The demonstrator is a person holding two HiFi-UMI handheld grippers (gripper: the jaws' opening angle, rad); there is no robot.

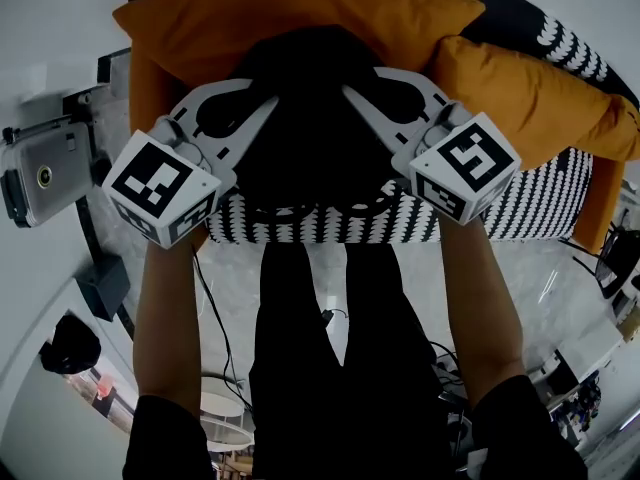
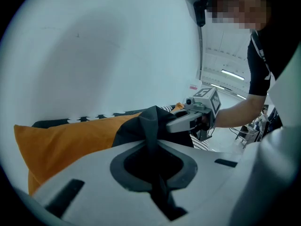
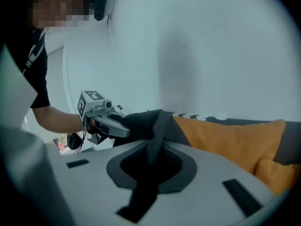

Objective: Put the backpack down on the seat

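Note:
A black backpack (image 1: 300,78) hangs between my two grippers, over the front of the seat (image 1: 540,193), which has a black-and-white patterned cover. My left gripper (image 1: 268,106) is shut on a fold of the backpack's black fabric (image 2: 149,124). In the left gripper view the fabric runs up through the left gripper (image 2: 151,142). My right gripper (image 1: 352,94) is shut on another fold (image 3: 157,121), which passes through the right gripper (image 3: 154,144) in the right gripper view. The backpack's underside is hidden, so contact with the seat cannot be told.
Two orange cushions (image 1: 300,18) (image 1: 530,98) lie on the seat behind and to the right of the backpack. A camera device (image 1: 40,178) stands at the left. A black box (image 1: 100,288) and cables (image 1: 215,318) lie on the floor. A white wall rises behind the seat.

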